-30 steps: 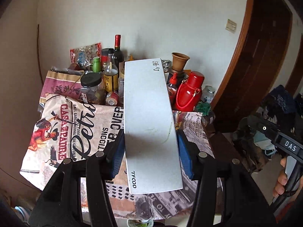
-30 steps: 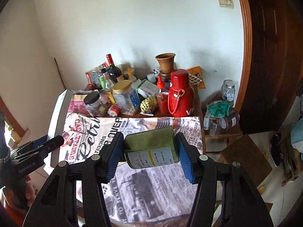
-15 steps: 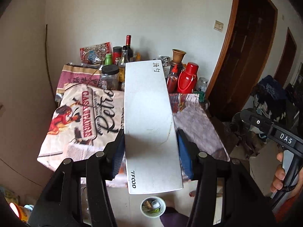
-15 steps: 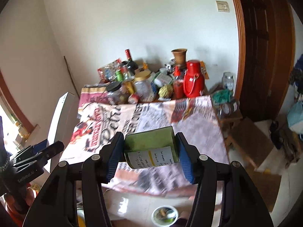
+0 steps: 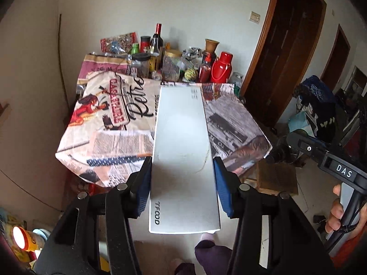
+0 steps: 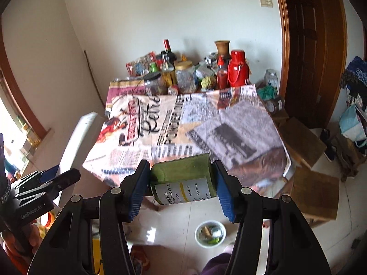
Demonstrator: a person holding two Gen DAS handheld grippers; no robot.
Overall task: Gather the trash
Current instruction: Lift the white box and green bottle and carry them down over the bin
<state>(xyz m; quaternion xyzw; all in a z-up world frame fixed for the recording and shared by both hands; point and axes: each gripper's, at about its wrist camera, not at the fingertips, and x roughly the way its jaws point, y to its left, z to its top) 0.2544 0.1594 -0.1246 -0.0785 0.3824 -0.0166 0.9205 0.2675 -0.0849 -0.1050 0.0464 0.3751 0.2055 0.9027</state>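
Now keep both grips firm: your left gripper [image 5: 182, 181] clamps the white box [image 5: 183, 151], your right gripper [image 6: 182, 183] the green bottle [image 6: 183, 178]; carry them level over the small bowl [image 6: 210, 233] below.

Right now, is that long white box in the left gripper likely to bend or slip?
The white box looks stiff: it stays straight though clamped only near one end. It's probably light. Its smooth faces could slide, so the left gripper may let it pivot.
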